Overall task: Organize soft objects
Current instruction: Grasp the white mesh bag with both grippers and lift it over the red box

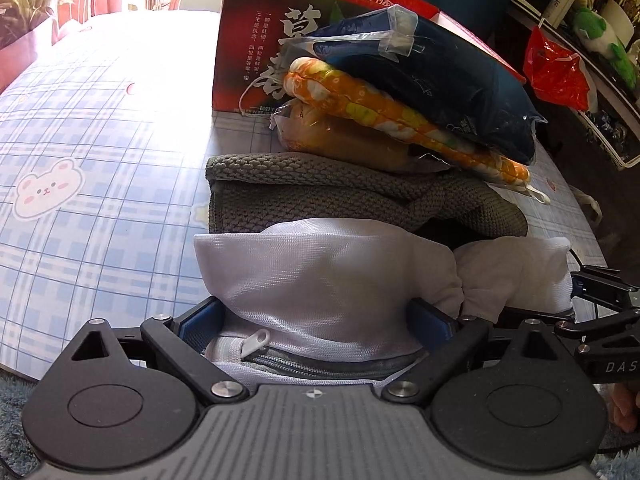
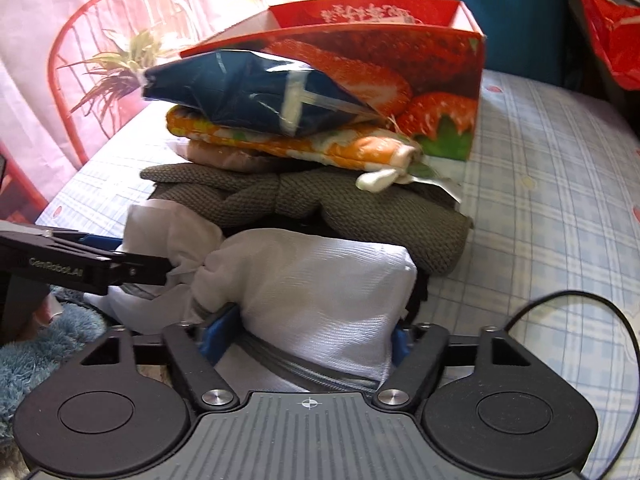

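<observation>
Both grippers were tilted steeply down and forward over the near edge of a bed covered in a blue plaid sheet, working side by side on the same white mesh bag.

The left gripper had its blue pads pressed against either side of the bag's left end, clenched on it, with the fabric bulging up between them. A grey zipper with a white pull ran across the bag just in front of the gripper's body. At the right edge of the left wrist view the right gripper's black linkage reached in, and part of a hand showed below it.

The right gripper held the bag's right end, pads squeezing the cloth from both sides, so it too was grasping the bag. The left gripper's finger came in from the left of that view, touching the bunched cloth at the bag's middle.

The bag lay at the front of the bed, touching a folded grey knit just behind it. On the knit was a stack: a tan bundle in clear wrap, an orange patterned pad above it, and a dark blue bagged cloth on top. The stack leaned against a red strawberry box standing behind it. A black cable looped over the sheet on the right.
</observation>
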Motion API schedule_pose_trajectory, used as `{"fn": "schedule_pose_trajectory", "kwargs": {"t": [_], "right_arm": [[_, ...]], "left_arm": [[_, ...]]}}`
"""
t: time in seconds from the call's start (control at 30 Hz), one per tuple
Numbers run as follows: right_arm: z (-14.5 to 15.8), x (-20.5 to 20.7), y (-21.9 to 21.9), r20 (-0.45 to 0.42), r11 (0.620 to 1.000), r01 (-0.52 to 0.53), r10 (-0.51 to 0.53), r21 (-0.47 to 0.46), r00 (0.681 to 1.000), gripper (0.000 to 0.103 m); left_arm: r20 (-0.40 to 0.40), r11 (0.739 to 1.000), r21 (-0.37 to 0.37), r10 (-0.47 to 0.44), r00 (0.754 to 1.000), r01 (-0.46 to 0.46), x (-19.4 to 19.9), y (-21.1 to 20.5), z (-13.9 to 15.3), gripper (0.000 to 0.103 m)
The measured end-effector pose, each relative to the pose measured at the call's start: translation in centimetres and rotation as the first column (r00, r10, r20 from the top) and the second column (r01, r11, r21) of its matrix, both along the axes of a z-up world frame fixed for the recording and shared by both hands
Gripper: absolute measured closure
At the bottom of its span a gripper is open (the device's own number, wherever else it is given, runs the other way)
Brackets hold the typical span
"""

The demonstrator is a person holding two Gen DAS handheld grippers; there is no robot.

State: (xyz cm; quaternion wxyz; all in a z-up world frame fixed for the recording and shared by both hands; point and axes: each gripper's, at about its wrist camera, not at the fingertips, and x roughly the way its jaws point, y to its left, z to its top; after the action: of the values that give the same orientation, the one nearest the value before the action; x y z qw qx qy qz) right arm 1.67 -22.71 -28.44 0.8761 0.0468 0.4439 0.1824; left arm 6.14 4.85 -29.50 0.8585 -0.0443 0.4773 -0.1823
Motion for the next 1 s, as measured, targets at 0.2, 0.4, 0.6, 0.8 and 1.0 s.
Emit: {"fn": "schedule_pose_trajectory", "kwargs": {"t": [0.2,0.4,0.6,0.8,1.0], "right_arm": [[0.3,-0.2,0.2,0.021,1.0,-0.023,0.023,0.003,1.0,0.052],[1.4,-0.9,0.6,0.088,0.998,-0.062,0.063,-0.009,0.994,0.068],[4.2,-1.9,0.3,0.191,0.996,-0.093,0.092,-0.001,0.977,0.074],[8.7,-2.6,-0.5,0.32,0.992,-0.116,0.098,0.04,0.943,0.074],[14.5,-2.5,-0.9,0.473,0.99,-0.142,0.114,0.023,0.874,0.074]], "left_arm": [[0.014,0.999,-0.044,-0.019,1.0,0.019,-0.2,-0.5,1.2,0.034],[0.054,0.995,-0.103,-0.01,0.998,0.015,-0.9,0.3,2.6,0.071],[0.188,0.996,-0.081,-0.03,0.982,0.046,-2.6,0.4,5.9,0.077],[0.363,0.993,-0.091,-0.036,0.931,0.073,-4.6,1.1,11.5,0.077],[0.512,0.992,-0.085,-0.034,0.858,0.09,-5.2,0.4,17.6,0.077]]}}
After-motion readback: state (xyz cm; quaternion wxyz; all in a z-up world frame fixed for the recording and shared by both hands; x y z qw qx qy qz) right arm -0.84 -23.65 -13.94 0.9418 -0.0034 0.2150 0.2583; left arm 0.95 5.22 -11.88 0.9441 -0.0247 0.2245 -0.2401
